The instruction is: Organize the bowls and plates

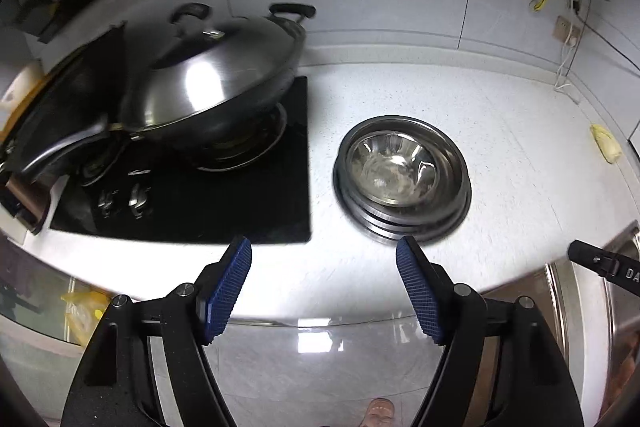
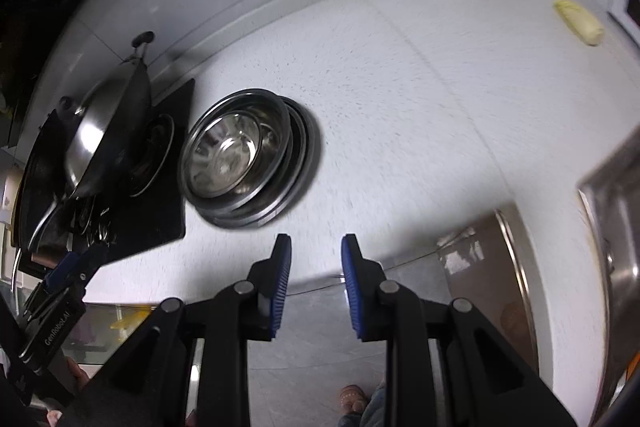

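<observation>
A stack of steel plates [image 1: 404, 219] sits on the white counter, with a steel bowl [image 1: 390, 167] nested on top. The stack also shows in the right wrist view [image 2: 280, 195], with its bowl [image 2: 228, 155]. My left gripper [image 1: 324, 255] is open and empty, just in front of the stack near the counter's front edge. My right gripper [image 2: 316, 247] is open with a narrower gap, empty, in front and to the right of the stack. The left gripper also shows at the right wrist view's lower left [image 2: 76, 267].
A lidded steel wok [image 1: 208, 83] sits on the black gas hob [image 1: 224, 211] left of the stack. A yellow cloth [image 2: 578, 21] lies at the far right of the counter [image 2: 420, 99]. A steel sink [image 2: 616, 227] is at the right. The floor lies below the counter edge.
</observation>
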A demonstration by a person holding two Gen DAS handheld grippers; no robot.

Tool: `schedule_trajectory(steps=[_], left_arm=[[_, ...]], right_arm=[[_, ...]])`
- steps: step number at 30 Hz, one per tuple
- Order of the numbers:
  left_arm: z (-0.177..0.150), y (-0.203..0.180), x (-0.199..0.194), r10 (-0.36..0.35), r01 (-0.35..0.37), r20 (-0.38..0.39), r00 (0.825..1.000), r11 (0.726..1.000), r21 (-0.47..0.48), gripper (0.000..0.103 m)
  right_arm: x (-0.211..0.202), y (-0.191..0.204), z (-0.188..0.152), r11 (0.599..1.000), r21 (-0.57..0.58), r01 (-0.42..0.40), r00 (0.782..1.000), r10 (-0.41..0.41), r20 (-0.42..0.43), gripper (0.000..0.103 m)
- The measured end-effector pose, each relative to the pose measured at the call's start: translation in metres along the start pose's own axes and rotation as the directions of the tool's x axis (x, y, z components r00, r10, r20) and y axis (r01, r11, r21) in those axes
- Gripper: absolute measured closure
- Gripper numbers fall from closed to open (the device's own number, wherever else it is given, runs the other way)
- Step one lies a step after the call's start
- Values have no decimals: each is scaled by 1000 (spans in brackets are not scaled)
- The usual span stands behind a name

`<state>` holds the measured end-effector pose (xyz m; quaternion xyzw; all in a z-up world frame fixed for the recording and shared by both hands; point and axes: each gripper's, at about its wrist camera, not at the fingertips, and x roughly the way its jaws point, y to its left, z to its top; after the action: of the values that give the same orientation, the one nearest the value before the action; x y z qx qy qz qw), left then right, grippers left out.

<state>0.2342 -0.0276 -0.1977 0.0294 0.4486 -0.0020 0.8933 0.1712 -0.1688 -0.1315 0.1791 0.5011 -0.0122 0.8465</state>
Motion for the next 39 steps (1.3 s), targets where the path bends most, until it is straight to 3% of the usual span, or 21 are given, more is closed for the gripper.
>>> schedule_trajectory(steps=[4,7,15,29,39], left_arm=[[-23,17,-40,-23,24,42,999,999,-21,33],[-40,26,-71,-20,24,86,996,999,-46,25],[-73,31,-127,-26,35,159,987,998,-55,23],[-115,4,-184,64,-45,222,973,995,-89,23],[-124,-2,-195,61,-42,223,973,995,-87,23]], right_arm=[[-46,2,-42,1000,-7,5,998,-5,62,78],[-77,4,-71,1000,-22,7,994,-4,107,78],[-131,-1,-120,999,-37,-12,984,18,175,78],[-195,-27,-148,988,-152,4,961,39,274,78],[-208,-24,-162,984,-178,11,955,42,293,78]])
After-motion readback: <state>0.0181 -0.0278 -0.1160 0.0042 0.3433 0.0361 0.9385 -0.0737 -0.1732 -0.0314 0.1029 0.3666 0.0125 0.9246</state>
